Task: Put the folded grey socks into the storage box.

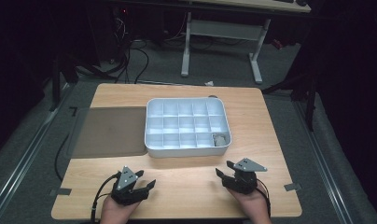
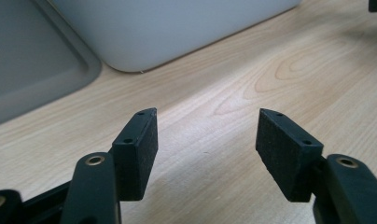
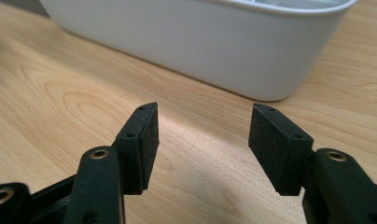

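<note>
I have both hand-held grippers, left (image 1: 146, 179) and right (image 1: 225, 169), resting on the worktop (image 1: 186, 186) with jaws apart and empty. The divided tray (image 1: 187, 127) sits just ahead, a small grey item (image 1: 219, 138) in its near right compartment. Nothing is started, I judge; next comes a reach forward.

No text, label, brand, number or sign can be read in any of the three views.
</note>
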Tool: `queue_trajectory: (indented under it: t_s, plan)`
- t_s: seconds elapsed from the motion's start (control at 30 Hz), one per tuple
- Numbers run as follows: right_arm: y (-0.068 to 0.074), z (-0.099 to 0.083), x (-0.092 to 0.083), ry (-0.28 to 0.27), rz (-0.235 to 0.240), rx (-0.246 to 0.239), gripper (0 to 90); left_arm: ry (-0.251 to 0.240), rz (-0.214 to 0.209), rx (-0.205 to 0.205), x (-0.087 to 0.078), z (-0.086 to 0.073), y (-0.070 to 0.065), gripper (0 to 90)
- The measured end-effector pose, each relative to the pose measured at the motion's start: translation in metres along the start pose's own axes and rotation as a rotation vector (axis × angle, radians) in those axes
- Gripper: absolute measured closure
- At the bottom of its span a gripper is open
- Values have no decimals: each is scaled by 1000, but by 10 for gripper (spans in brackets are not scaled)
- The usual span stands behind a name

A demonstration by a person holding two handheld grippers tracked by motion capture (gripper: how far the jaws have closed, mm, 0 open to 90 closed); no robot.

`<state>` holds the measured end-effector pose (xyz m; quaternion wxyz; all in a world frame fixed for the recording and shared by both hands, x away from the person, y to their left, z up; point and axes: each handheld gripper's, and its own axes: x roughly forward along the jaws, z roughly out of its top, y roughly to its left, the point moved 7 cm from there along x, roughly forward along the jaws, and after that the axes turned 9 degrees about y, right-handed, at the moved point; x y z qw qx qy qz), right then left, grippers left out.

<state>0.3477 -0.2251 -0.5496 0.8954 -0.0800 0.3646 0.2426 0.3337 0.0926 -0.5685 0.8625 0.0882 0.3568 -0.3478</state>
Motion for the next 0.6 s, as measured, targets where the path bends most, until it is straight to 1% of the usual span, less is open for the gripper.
queue_trajectory:
  t_s: [0.03, 0.07, 0.1, 0.13, 0.17, 0.2, 0.27, 0.3, 0.37, 0.4, 0.47, 0.53, 0.6]
  plan:
    - [0, -3, -2, -27, -1, 18, 440, 5, -5, 1, 1, -1, -2, 395]
    - [1, -7, -3, -39, 6, 47, 435, 6, -4, 7, 1, -1, -4, 395]
    - [1, -10, -2, -28, 26, 50, 430, 3, -4, 11, 0, -1, -5, 395]
    - [2, -12, 0, -18, 29, 43, 433, 3, -1, 19, 0, -1, -7, 395]
    - [1, -15, 1, -7, 14, 33, 436, 3, 3, 22, 0, 0, -7, 394]
    - [0, -17, 3, 3, 21, 33, 432, 2, 7, 20, 0, 0, -7, 393]
    - [-1, -16, 2, 1, 40, 42, 428, -2, 10, 12, 0, 1, -6, 390]
    - [-2, -15, 0, -12, 40, 49, 429, 0, 9, 13, 0, 1, -5, 390]
    - [-3, -14, -1, -17, 35, 48, 430, 6, 8, 16, 1, 0, -5, 390]
    - [-3, -15, -1, -13, 37, 53, 430, 8, 6, 14, 2, 0, -5, 390]
    - [-3, -18, 2, 1, 40, 47, 432, 7, 1, 16, 3, 1, -6, 390]
    - [-2, -20, 2, 12, 30, 36, 434, 5, 0, 21, 3, 2, -6, 390]
    - [-1, -21, 1, 10, 24, 34, 435, 5, -1, 25, 2, 3, -6, 390]
